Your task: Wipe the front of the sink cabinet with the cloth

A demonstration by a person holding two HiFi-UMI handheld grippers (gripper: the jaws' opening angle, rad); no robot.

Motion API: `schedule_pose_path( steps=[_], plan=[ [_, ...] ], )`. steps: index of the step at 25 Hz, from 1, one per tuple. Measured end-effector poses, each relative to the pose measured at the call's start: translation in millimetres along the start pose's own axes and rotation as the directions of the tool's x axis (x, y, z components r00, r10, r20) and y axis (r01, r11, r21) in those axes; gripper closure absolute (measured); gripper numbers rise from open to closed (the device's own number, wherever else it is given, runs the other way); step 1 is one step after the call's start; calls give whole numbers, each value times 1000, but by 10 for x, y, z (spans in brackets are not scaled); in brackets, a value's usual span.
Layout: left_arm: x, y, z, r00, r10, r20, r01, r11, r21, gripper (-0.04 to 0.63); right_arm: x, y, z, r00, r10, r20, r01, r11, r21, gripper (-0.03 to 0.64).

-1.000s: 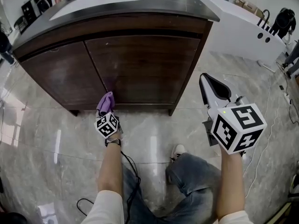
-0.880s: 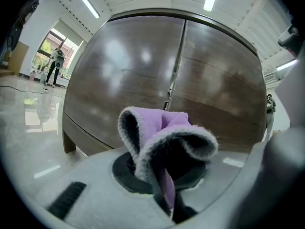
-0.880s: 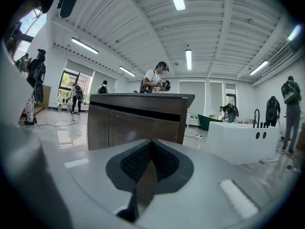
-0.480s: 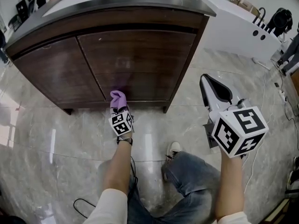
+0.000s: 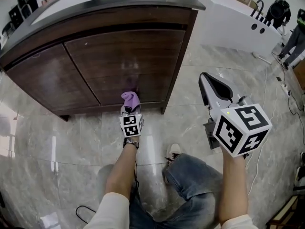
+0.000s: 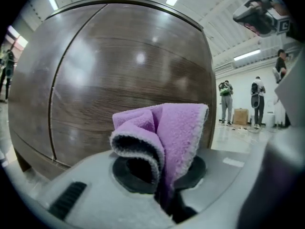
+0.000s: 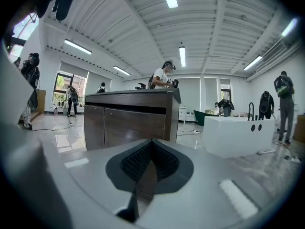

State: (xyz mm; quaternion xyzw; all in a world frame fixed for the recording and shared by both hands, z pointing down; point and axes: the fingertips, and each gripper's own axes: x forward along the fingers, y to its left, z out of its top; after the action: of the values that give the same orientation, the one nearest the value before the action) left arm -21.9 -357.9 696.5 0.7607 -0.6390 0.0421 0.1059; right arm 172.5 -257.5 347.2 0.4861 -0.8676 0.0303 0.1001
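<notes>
The dark wooden sink cabinet (image 5: 119, 56) stands ahead with two doors under a dark counter. My left gripper (image 5: 130, 106) is shut on a purple cloth (image 5: 130, 99), which is pressed low against the right-hand door near its bottom edge. In the left gripper view the folded purple cloth (image 6: 164, 132) bulges up between the jaws, and the cabinet door (image 6: 119, 75) fills the frame just behind it. My right gripper (image 5: 209, 82) hangs shut in the air to the right of the cabinet, holding nothing. It sees the cabinet (image 7: 128, 123) from a distance.
A white freestanding counter with a black tap (image 5: 233, 20) stands to the right behind the cabinet. Cables (image 5: 271, 118) trail over the glossy marble floor at the right. My shoe (image 5: 172, 152) and knee are below. People stand in the background (image 7: 164, 75).
My left gripper has carried the cloth rightwards along the cabinet's lower front, from near the gap between the doors onto the right-hand door. The right gripper has hardly moved.
</notes>
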Motion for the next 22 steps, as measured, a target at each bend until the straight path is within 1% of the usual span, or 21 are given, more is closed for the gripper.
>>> schedule_pose_path(
  steps=[2, 4, 8, 13, 17, 19, 22],
  plan=[
    [68, -223, -7, 998, -62, -15, 62, 997, 42, 543, -25, -36, -3, 1000, 2, 4, -2, 1000, 18, 611],
    [141, -456, 1, 993, -116, -28, 118, 991, 67, 543, -31, -76, -12, 1000, -11, 4, 11, 1000, 13, 611],
    [234, -876, 1, 972, -229, -56, 235, 961, 145, 543, -41, -81, -47, 1000, -23, -11, 22, 1000, -13, 611],
    [357, -1234, 25, 948, -309, -74, 316, 941, 119, 543, -83, -146, -10, 999, -32, -1, 32, 999, -24, 611],
    [417, -1572, 37, 920, -379, -93, 389, 914, 116, 543, -109, -188, -24, 999, -39, -2, 39, 999, -18, 611],
    [443, -1679, 80, 911, -401, -97, 410, 905, 116, 543, -117, -204, -23, 999, -41, 1, 41, 999, -11, 611],
    [418, -1727, 163, 903, -420, -86, 428, 897, 113, 543, -113, -206, 12, 999, -39, 9, 39, 999, -7, 611]
  ],
)
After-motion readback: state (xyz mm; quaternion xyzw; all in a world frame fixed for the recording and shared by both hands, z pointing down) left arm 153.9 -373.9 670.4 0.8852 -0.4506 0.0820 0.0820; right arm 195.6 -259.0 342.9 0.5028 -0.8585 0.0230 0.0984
